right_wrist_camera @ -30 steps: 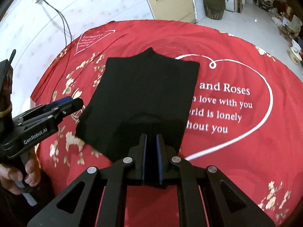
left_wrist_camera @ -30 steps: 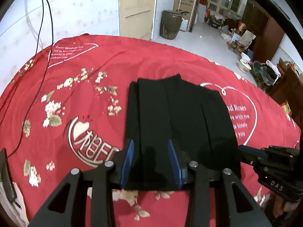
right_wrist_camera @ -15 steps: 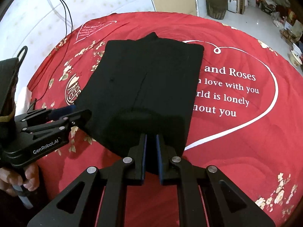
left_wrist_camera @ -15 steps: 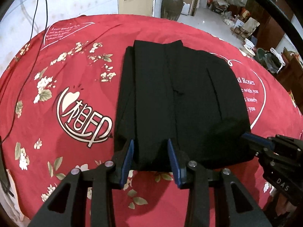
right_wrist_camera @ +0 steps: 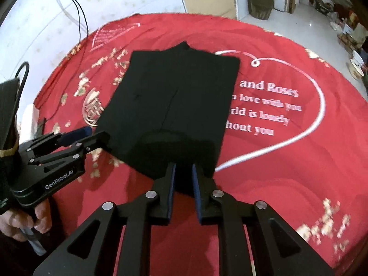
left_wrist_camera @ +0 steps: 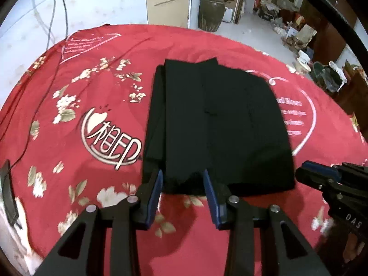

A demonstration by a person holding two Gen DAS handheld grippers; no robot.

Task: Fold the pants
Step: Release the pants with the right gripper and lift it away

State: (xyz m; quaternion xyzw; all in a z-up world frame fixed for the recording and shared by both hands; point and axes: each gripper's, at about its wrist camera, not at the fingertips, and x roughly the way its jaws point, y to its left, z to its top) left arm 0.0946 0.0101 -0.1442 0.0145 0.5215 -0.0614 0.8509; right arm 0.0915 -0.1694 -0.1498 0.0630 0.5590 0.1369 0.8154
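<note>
Left wrist view: my right gripper [left_wrist_camera: 306,172] body reads "DAS"; my left gripper [right_wrist_camera: 92,135] reads "GenRobot.AI" in the right wrist view. Red cloth [right_wrist_camera: 287,172] on the tabletop carries "and Roses", "love with you", inside a white heart outline. Folded black pants [left_wrist_camera: 216,126] lie flat at centre, near edge between my left jaws, which stand wide apart. Right jaws slightly apart, straddling the near hem. Bare cloth all round. Brown jar [left_wrist_camera: 210,13], boxes on floor beyond.
</note>
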